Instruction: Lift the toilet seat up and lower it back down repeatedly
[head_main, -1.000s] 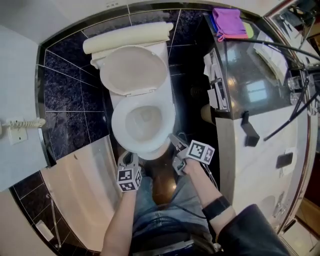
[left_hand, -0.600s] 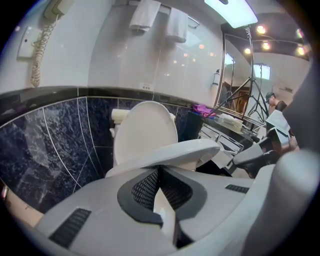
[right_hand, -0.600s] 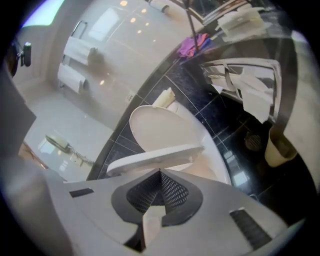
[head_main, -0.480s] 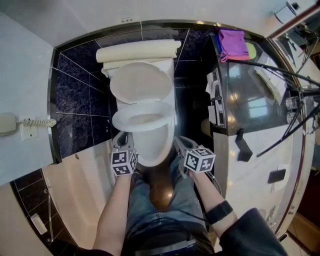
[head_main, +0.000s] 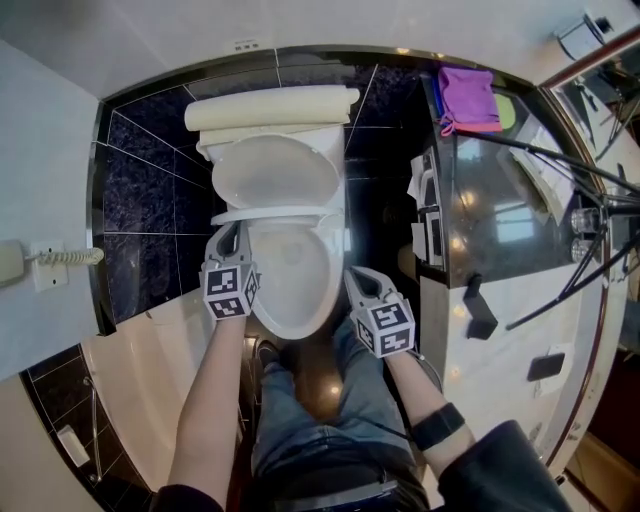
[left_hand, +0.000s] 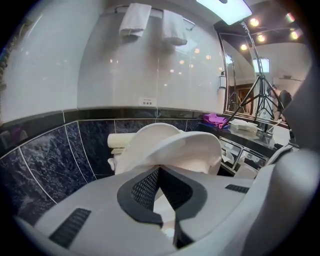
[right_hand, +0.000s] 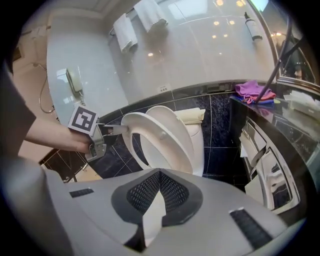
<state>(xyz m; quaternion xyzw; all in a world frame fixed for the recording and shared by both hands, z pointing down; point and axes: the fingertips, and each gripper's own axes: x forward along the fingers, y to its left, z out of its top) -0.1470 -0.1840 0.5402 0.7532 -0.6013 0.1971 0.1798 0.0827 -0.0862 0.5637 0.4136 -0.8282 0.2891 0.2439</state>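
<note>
The white toilet seat (head_main: 270, 214) stands raised at a steep tilt over the bowl (head_main: 290, 290), in front of the upright lid (head_main: 275, 170). My left gripper (head_main: 228, 235) is at the seat's left edge and is shut on its rim. The right gripper view shows that grip from the side: the left gripper (right_hand: 112, 130) pinches the seat (right_hand: 129, 145). In the left gripper view the seat (left_hand: 185, 150) rises right at the gripper's (left_hand: 159, 170) tips. My right gripper (head_main: 352, 275) hangs beside the bowl's right side, shut (right_hand: 160, 174) and holding nothing.
A dark counter (head_main: 500, 190) with a purple cloth (head_main: 468, 98) stands close on the right, crossed by tripod legs (head_main: 560, 150). A wall phone (head_main: 20, 262) hangs on the left. The cistern (head_main: 270, 108) backs the lid. The person's legs (head_main: 310, 420) are before the bowl.
The seat has gone from flat on the bowl to steeply raised. My left gripper moved from the bowl's front up along its left side with the seat. The right gripper shifted slightly.
</note>
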